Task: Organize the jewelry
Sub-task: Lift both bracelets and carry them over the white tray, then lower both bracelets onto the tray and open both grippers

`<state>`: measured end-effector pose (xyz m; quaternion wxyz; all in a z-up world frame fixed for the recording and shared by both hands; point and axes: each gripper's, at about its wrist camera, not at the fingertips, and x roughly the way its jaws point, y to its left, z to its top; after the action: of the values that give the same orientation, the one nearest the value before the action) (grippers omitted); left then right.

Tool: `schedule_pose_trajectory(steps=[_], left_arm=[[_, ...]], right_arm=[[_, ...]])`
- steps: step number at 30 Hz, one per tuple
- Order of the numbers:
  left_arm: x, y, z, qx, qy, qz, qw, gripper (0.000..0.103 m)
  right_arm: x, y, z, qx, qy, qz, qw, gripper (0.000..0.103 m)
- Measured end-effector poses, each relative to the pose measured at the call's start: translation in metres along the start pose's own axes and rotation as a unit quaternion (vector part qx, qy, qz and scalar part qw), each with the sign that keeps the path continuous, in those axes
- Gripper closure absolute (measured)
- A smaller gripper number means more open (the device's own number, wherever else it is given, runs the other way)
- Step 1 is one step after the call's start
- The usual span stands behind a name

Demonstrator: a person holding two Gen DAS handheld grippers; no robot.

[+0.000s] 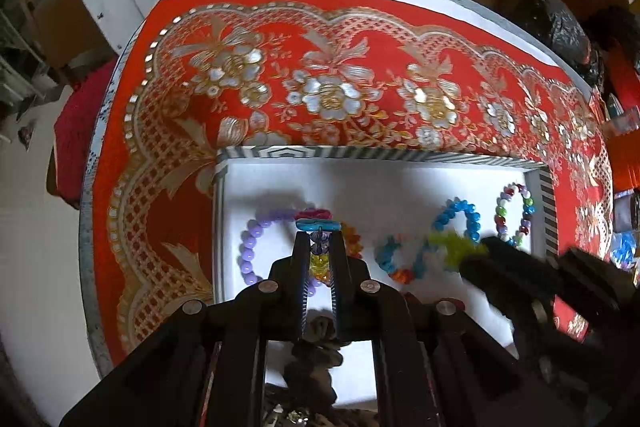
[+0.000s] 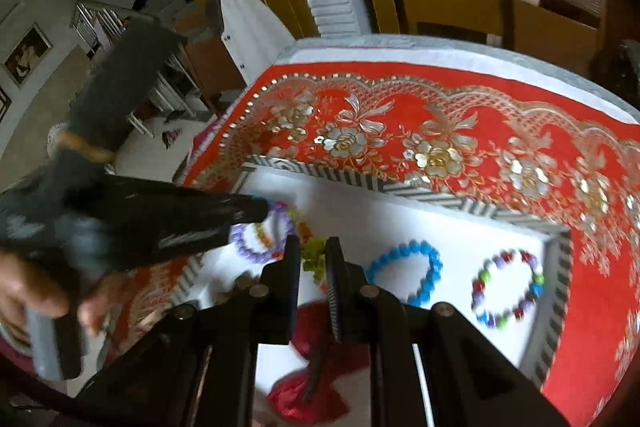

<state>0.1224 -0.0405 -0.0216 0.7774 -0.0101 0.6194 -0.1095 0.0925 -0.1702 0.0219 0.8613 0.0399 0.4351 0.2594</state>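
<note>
Both grippers are gripping bracelets over the white tray (image 1: 400, 183): left gripper (image 1: 319, 247) a multicolor bracelet (image 1: 318, 227), right gripper (image 2: 313, 259) a yellow-green bracelet (image 2: 313, 251), with 3 already lying inside.

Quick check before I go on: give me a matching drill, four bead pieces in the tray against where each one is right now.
Things:
1. lilac bracelet
2. sky-blue bracelet
3. yellow-green bracelet
4. multicolour strand

Places:
a. pinched in the right claw
b. lying at the left end of the tray
c. pinched in the left claw
d. lying flat near the middle of the tray

Pairs: 1-b, 2-d, 3-a, 4-c
</note>
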Motion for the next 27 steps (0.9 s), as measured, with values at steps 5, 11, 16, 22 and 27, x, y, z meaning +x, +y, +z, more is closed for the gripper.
schedule_pose_trajectory(steps=[5, 11, 16, 22, 27], left_arm=[[0.006, 0.005, -0.002, -0.005, 0.003, 0.000, 1.0000, 0.103], [0.011, 0.004, -0.001, -0.005, 0.006, 0.010, 0.9999, 0.103], [0.015, 0.006, -0.001, -0.017, 0.009, 0.010, 0.9998, 0.098], [0.010, 0.002, -0.005, -0.013, 0.004, 0.020, 0.9997, 0.097], [-0.006, -0.006, -0.013, -0.004, -0.017, 0.030, 0.9994, 0.097]], right_arm=[[0.028, -0.024, 0.007, 0.024, 0.017, -0.035, 0.999, 0.090], [0.032, -0.039, 0.007, 0.045, 0.008, -0.053, 0.998, 0.086], [0.020, -0.041, 0.000, 0.052, -0.002, -0.063, 0.997, 0.068], [0.002, -0.047, -0.010, 0.074, -0.011, -0.057, 0.996, 0.063], [-0.014, -0.039, -0.017, 0.071, -0.020, -0.057, 0.996, 0.062]])
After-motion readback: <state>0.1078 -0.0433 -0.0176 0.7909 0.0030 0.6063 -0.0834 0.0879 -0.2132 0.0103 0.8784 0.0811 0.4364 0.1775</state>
